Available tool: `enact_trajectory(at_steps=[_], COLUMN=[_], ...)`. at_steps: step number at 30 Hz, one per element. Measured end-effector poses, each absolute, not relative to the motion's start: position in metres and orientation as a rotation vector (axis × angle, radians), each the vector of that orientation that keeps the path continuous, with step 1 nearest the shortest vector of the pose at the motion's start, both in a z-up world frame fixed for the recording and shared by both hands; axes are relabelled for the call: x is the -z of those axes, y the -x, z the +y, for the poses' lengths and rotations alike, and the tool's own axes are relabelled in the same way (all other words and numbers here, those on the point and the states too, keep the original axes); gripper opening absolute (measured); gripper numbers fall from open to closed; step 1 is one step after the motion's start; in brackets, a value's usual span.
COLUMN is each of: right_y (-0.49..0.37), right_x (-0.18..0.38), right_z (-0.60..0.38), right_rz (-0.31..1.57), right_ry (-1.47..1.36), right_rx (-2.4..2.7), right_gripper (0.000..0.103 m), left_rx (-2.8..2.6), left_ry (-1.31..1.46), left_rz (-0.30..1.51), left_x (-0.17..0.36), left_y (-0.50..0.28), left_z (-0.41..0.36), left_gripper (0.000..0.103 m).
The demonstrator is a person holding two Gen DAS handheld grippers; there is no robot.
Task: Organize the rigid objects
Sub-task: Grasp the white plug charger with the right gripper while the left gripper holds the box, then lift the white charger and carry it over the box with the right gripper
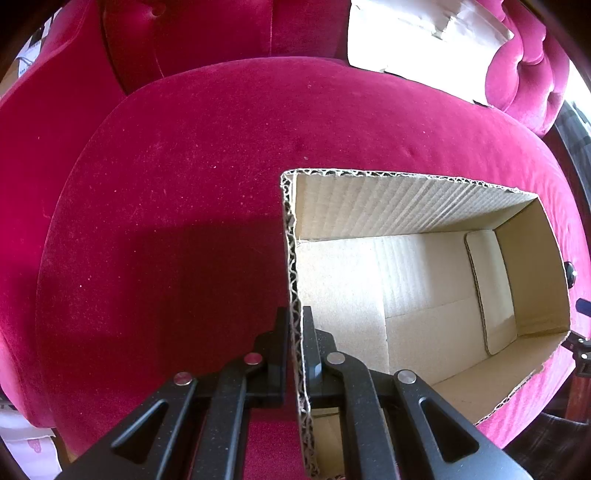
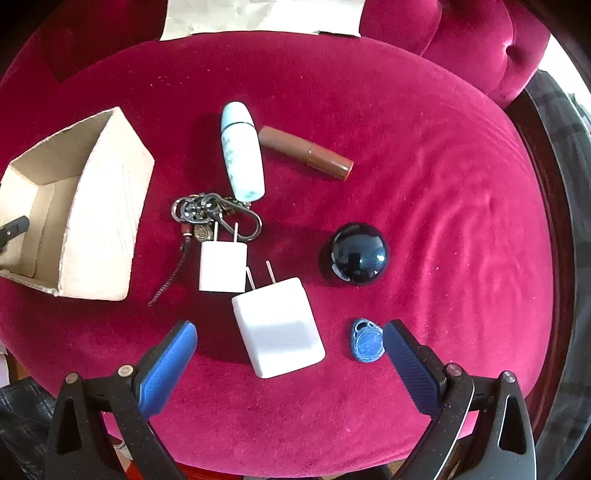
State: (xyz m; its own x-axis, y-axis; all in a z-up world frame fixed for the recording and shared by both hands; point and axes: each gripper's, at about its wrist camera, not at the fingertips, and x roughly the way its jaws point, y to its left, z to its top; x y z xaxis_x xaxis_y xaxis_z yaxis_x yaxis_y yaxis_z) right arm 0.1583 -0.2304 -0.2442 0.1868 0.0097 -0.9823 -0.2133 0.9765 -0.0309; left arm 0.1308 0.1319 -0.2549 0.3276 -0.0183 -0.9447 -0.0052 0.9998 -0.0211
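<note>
My left gripper [image 1: 295, 325] is shut on the left wall of an open, empty cardboard box [image 1: 424, 295] that rests on a red velvet seat; the box also shows at the left in the right wrist view [image 2: 99, 221]. My right gripper [image 2: 290, 332] is open, its blue pads either side of a large white charger [image 2: 277, 328]. A small white charger [image 2: 222, 266], a key ring [image 2: 210, 214], a white roll-on bottle [image 2: 242, 155], a brown tube [image 2: 306, 153], a black dome [image 2: 360, 253] and a blue key fob [image 2: 365, 339] lie on the seat.
The red velvet cushion [image 2: 443, 184] carries everything. A pale sheet of paper or cardboard [image 2: 258, 16] leans at the seat's back. The seat's dark wooden edge [image 2: 554, 221] runs along the right.
</note>
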Motion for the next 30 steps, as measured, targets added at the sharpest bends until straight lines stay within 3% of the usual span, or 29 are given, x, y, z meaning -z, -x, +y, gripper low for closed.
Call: enact_trajectory(at_steps=[5,8,11,13,30], right_y=[-0.157,-0.154,-0.153,-0.151,-0.145], right_x=[0.264,0.273,0.279,0.281,0.26], right_z=[-0.234,-0.234,-0.231,-0.23,-0.23], right_rz=[1.384,1.388,1.404,1.418,1.42], right_ry=[0.133,0.141,0.131,0.097,0.099], right_rx=[-0.188,-0.195,-0.221,-0.247,-0.214], right_gripper=[0.102,0.094,0.077,0.048,0.046], left_rx=[0.012,0.014,0.012,0.014,0.012], left_ry=[0.017,0.012,0.008,0.004,-0.004], left_rz=[1.234,1.233,1.231,1.228,1.228], left_x=[0.255,0.256,0.256,0.256,0.258], left_y=[-0.129,-0.128,-0.128,-0.127,-0.127], left_z=[0.13,0.129,0.128,0.127,0.123], left_gripper=[0.005,0.005,0.005,0.005,0.005])
